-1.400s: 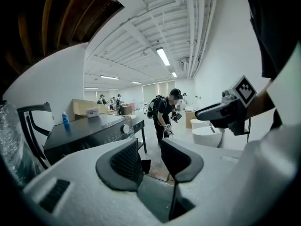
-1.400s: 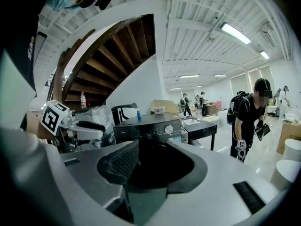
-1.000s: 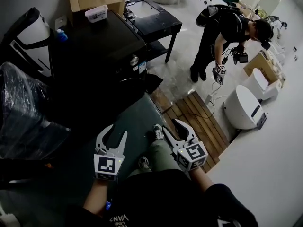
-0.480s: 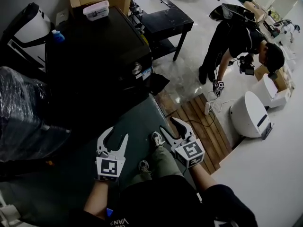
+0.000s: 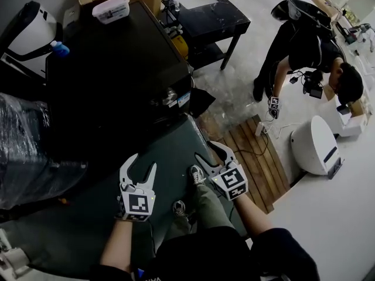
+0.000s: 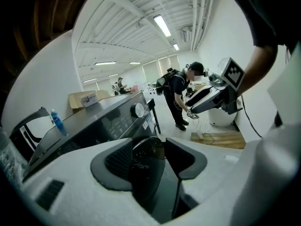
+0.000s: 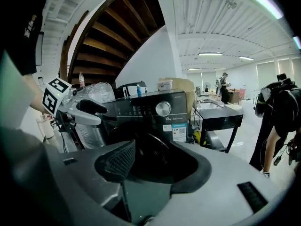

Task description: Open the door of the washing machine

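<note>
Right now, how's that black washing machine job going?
Left gripper, right gripper: jaws just opening, nothing between. Black front-loading washing machine: round door looks shut. Nothing blocking.

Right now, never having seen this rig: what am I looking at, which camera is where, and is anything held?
There is no robot here. A person holds a two-jaw tool in each hand: the left gripper and the right gripper. The head view comes from a camera on the person's head, looking steeply down. Each gripper view comes from a camera riding on that gripper, looking along its jaws. Ahead stands a black washing machine; its round door looks shut. A plastic box sits on its top. Both grippers' jaws have just been opening, and neither holds anything.
</note>
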`<state>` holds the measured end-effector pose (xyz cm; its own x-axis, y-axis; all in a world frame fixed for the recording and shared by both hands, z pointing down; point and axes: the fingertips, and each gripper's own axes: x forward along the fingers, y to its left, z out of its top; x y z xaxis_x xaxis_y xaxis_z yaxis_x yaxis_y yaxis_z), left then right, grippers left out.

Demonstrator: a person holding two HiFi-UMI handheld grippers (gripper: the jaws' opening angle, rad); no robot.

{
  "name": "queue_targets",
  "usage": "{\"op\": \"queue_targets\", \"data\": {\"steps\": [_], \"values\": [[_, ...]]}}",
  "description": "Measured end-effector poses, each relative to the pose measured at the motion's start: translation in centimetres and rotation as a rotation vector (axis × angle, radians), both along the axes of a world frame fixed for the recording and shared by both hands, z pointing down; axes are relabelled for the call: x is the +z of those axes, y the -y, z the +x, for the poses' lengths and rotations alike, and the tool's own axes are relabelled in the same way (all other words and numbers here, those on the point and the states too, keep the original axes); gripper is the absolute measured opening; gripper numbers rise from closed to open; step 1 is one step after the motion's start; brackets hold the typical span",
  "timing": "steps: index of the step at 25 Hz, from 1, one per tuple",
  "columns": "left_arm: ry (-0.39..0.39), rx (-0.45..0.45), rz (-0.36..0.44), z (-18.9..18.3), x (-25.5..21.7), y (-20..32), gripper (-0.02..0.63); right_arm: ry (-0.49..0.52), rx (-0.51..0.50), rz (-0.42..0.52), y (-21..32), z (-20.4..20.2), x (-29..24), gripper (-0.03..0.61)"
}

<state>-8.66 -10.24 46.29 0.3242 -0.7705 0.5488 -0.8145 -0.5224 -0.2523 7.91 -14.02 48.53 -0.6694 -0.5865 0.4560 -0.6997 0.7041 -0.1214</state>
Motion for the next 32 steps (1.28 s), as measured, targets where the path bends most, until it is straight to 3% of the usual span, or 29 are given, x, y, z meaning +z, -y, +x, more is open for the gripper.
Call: {"op": "queue_targets", "data": {"steps": [7,13,26,32], "values": [[0.109,0.034,-0.049,-0.4,4.6,3.7,0.222,-0.03,-0.064,-0.055,5.1,-1.7,5.9,0.235],[0.182,-0.005,-0.088,-2.0,7.4,5.6,0.229,-0.106,-0.166,-0.071,7.8,-3.7,11.0,0.241],[0.303,-0.024,-0.116,-2.5,11.0,9.3,0.229,-0.243,-0.396,0.013,13.3,-7.2,16.5,0.242],[0.351,-0.007,-0.123,-2.5,12.0,10.3,0.229,-0.335,-0.544,0.111,13.7,-9.6,18.1,0.242]]}}
